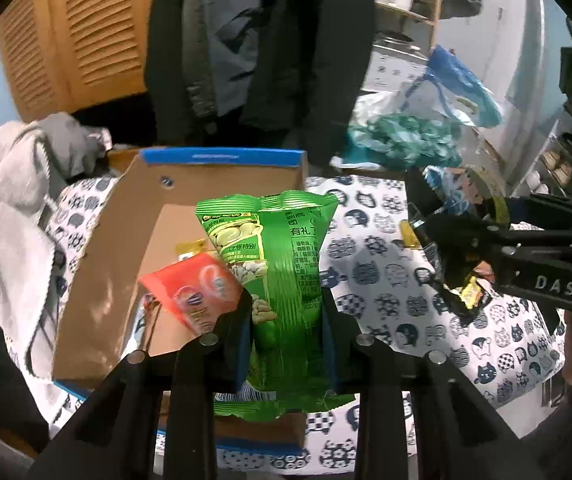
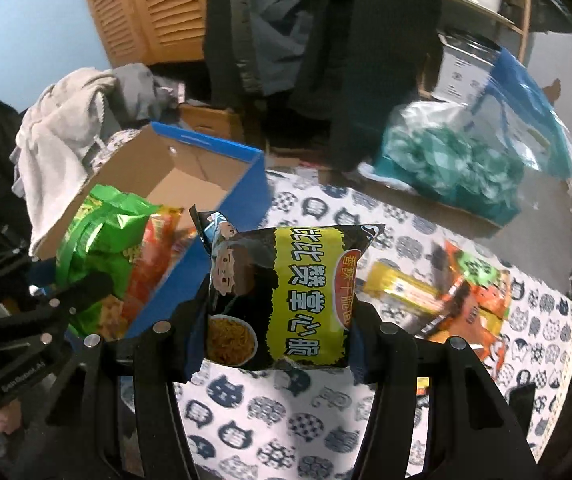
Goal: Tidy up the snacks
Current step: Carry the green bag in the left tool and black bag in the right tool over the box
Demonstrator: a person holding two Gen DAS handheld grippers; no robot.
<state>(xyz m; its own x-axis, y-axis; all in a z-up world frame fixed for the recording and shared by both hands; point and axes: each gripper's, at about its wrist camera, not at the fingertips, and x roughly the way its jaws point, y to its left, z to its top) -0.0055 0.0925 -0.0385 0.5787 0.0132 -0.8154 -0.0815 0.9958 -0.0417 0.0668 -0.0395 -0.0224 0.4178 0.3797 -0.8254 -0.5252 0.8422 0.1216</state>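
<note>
My left gripper [image 1: 286, 316] is shut on a green snack bag [image 1: 282, 264] and holds it over the near edge of an open cardboard box [image 1: 98, 248] with a blue rim. Inside the box lies an orange-red packet [image 1: 194, 292]. The right gripper [image 2: 274, 320] is shut on a black and yellow noodle-snack bag [image 2: 286, 292], held above the cat-print cloth [image 2: 286, 412] just right of the box [image 2: 206, 160]. The left gripper with the green bag [image 2: 102, 232] shows at the left of the right wrist view. The right gripper [image 1: 446, 268] shows at the right of the left wrist view.
More snack packets, a yellow one [image 2: 402, 288] and an orange one [image 2: 470, 304], lie on the cloth to the right. A heap of grey and white clothes [image 1: 10, 200] sits left of the box. Plastic bags with teal contents [image 2: 446, 168] and hanging dark coats [image 1: 270, 40] stand behind.
</note>
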